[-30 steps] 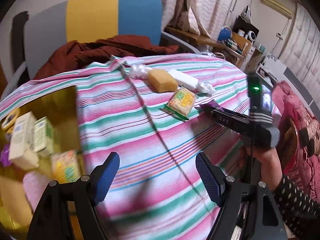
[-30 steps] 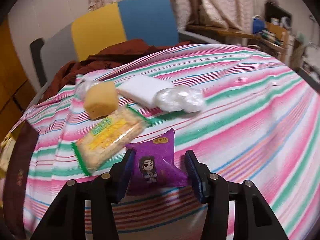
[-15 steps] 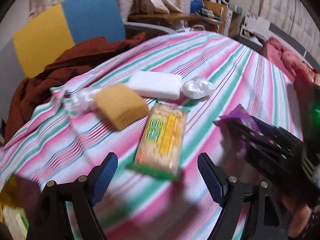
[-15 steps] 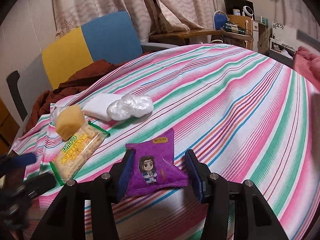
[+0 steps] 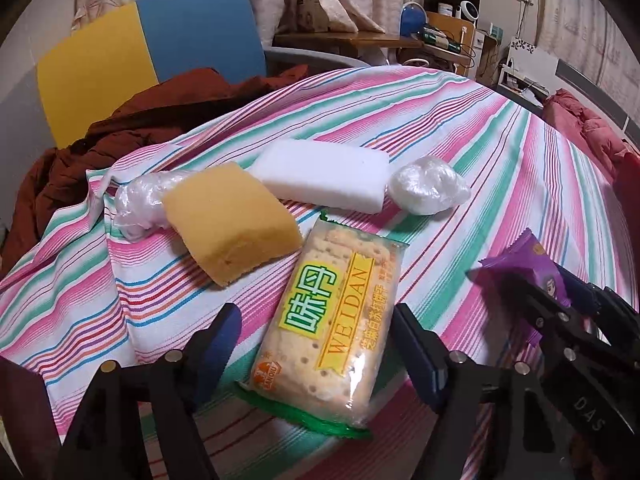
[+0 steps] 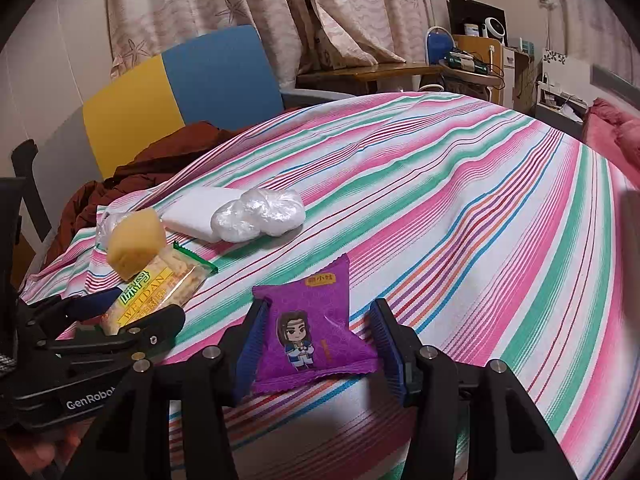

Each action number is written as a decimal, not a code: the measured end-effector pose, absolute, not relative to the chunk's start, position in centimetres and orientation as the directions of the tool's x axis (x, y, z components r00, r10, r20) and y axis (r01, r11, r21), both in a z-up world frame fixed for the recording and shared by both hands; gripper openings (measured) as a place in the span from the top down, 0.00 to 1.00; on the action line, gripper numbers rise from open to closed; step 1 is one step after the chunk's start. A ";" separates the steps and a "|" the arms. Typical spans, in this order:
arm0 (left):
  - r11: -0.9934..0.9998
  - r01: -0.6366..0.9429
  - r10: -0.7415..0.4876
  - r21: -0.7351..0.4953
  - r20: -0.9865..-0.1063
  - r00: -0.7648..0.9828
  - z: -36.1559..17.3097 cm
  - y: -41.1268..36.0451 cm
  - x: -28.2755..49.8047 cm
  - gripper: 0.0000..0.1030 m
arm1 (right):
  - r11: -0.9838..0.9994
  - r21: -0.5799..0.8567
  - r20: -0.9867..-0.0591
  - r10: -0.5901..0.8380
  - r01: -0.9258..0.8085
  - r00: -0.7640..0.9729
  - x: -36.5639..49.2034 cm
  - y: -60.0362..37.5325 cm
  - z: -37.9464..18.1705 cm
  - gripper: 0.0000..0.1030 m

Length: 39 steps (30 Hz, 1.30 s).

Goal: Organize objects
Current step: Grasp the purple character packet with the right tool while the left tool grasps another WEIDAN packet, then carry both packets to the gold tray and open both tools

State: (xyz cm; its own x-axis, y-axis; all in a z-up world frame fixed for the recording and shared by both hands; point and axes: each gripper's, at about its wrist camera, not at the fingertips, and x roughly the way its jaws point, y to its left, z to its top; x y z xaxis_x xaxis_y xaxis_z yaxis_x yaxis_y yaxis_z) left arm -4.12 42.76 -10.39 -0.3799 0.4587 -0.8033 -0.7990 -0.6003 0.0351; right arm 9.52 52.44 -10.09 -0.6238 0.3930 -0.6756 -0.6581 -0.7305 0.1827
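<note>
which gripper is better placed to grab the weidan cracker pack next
Left. The left gripper has open jaws either side of the cracker pack; the right gripper is shut on the purple snack packet.

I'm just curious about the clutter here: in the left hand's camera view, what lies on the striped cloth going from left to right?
Crumpled clear plastic → yellow sponge → cracker pack → second plastic ball → purple snack packet. The white foam block overlaps several, so I leave it out.

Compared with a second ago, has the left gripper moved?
Yes. The left gripper has swung away from the table edge toward the chair, and now straddles the cracker pack; its jaws have just been closing, not yet touching it.
</note>
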 end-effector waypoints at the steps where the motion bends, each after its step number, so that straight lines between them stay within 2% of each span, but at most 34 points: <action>1: -0.598 -0.801 0.465 0.032 -0.800 -0.379 -10.4 42.5 -4.4 0.31 | -0.731 0.179 -0.676 0.395 -0.659 -0.622 9.5 52.4 -10.1 0.49; 2: -0.594 -0.804 0.471 0.032 -0.796 -0.379 -10.3 42.3 -4.4 0.35 | -0.731 0.176 -0.677 0.396 -0.659 -0.620 9.5 52.4 -10.1 0.49; 3: -0.587 -0.808 0.478 0.035 -0.791 -0.382 -10.2 42.2 -4.2 0.46 | -0.731 0.174 -0.678 0.397 -0.660 -0.619 9.5 52.4 -10.1 0.49; 4: -0.584 -0.810 0.477 0.054 -0.784 -0.397 -10.1 42.2 -3.7 0.49 | -0.732 0.173 -0.678 0.397 -0.659 -0.619 9.5 52.4 -10.1 0.49; 11: -0.602 -0.781 0.448 0.167 -0.739 -0.503 -9.7 41.0 -0.9 0.50 | -0.733 0.129 -0.676 0.428 -0.668 -0.600 9.2 51.7 -9.9 0.49; 21: -0.648 -0.740 0.481 0.180 -0.657 -0.581 -8.5 36.8 2.1 0.50 | -0.764 0.062 -0.634 0.467 -0.642 -0.617 8.9 50.2 -8.9 0.49; 29: -0.651 -0.753 0.523 0.096 -0.663 -0.536 -7.8 32.6 4.4 0.50 | -0.808 -0.052 -0.545 0.515 -0.587 -0.661 8.8 46.9 -7.2 0.49; 34: -0.639 -0.769 0.556 0.023 -0.676 -0.483 -7.5 29.6 6.4 0.50 | -0.832 -0.069 -0.550 0.493 -0.551 -0.674 8.5 45.9 -6.7 0.49; 39: -0.645 -0.764 0.587 -0.006 -0.644 -0.491 -5.9 26.1 7.4 0.50 | -0.851 0.016 -0.586 0.417 -0.525 -0.695 9.2 44.7 -6.2 0.49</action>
